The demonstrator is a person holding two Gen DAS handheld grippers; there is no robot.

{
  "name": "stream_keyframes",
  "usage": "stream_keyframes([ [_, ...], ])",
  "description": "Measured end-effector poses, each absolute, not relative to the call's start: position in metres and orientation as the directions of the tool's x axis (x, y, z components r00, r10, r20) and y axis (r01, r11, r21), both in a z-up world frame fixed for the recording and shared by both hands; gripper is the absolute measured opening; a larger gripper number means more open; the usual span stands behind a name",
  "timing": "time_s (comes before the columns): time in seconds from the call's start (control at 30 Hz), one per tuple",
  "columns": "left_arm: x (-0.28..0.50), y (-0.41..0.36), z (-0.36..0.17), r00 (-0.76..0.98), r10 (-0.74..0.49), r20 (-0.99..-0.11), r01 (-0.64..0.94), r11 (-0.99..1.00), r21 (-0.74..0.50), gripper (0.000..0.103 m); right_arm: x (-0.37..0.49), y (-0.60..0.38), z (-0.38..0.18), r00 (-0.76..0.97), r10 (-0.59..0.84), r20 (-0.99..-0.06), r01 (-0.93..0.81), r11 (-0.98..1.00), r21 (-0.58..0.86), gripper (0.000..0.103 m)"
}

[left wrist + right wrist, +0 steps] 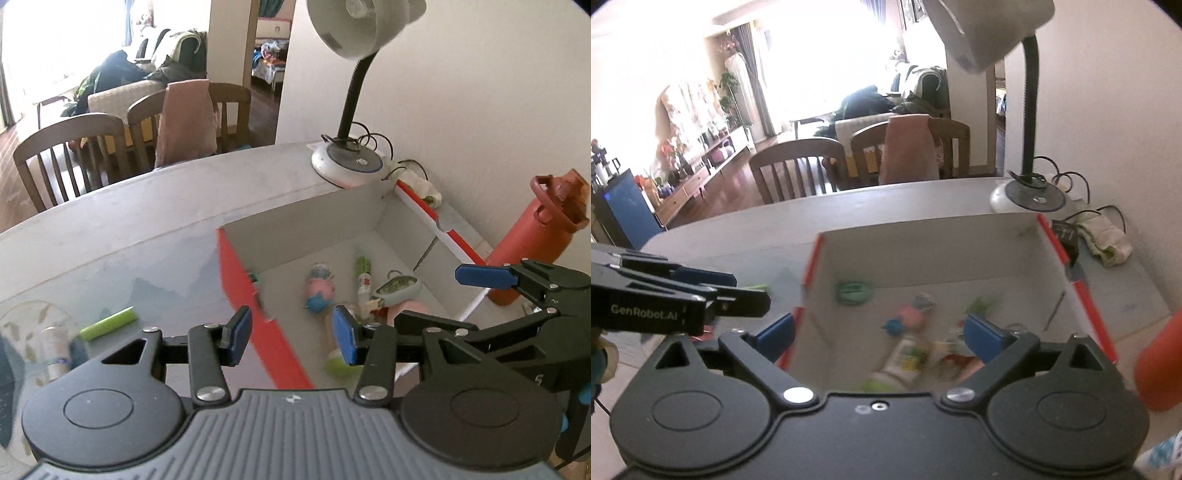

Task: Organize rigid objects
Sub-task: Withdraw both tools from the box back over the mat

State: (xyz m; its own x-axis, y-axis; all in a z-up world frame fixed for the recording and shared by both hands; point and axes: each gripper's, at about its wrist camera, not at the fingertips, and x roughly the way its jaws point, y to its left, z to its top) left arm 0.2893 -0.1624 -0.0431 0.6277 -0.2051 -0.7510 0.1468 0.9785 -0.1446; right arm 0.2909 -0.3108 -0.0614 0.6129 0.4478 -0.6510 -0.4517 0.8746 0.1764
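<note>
A red-sided box (1086, 295) stands open on the table, small toys and a bottle (905, 360) lying inside; a green tube (108, 323) lies outside.

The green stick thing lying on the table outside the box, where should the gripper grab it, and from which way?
Grab the green stick around its middle, coming down from above with the left gripper, which is nearest and open with nothing in it. The stick lies flat on the table and is long and thin, so the fingers should close across its narrow width, not along its length.
</note>
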Motion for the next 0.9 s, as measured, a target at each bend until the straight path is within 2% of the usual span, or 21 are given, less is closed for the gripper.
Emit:
stream_keyframes([
  [0.03, 0.284, -0.156, -0.041, 0.631, -0.210, -0.747, 0.147, 0.978, -0.150, 0.056, 0.286, -0.306, -0.060, 0.617, 0.448, -0.646, -0.454, 0.874, 0.173, 0.098],
  [0.1, 0.270, -0.140, -0.037, 0.645, -0.213, -0.734, 0.144, 0.977, -0.156, 0.064, 0.276, -0.294, -0.058, 0.623, 0.451, -0.639, -0.457, 0.873, 0.170, 0.099],
  [0.27, 0.241, -0.103, -0.034, 0.664, -0.206, -0.719, 0.138, 0.978, -0.153, 0.065, 0.257, -0.265, -0.057, 0.612, 0.475, -0.632, -0.469, 0.862, 0.193, 0.099],
  [0.4, 0.216, -0.069, -0.033, 0.686, -0.191, -0.702, 0.117, 0.981, -0.152, 0.076, 0.246, -0.240, -0.059, 0.607, 0.480, -0.634, -0.471, 0.859, 0.200, 0.100],
  [0.5, 0.202, -0.047, -0.034, 0.698, -0.180, -0.693, 0.108, 0.983, -0.147, 0.077, 0.241, -0.222, -0.060, 0.604, 0.477, -0.638, -0.471, 0.860, 0.197, 0.100],
  [0.63, 0.185, -0.018, -0.039, 0.703, -0.179, -0.688, 0.102, 0.983, -0.151, 0.083, 0.235, -0.200, -0.061, 0.601, 0.473, -0.645, -0.476, 0.860, 0.187, 0.100],
  [0.9, 0.164, 0.028, -0.056, 0.709, -0.155, -0.688, 0.076, 0.987, -0.144, 0.088, 0.228, -0.161, -0.065, 0.601, 0.451, -0.660, -0.470, 0.867, 0.164, 0.100],
])
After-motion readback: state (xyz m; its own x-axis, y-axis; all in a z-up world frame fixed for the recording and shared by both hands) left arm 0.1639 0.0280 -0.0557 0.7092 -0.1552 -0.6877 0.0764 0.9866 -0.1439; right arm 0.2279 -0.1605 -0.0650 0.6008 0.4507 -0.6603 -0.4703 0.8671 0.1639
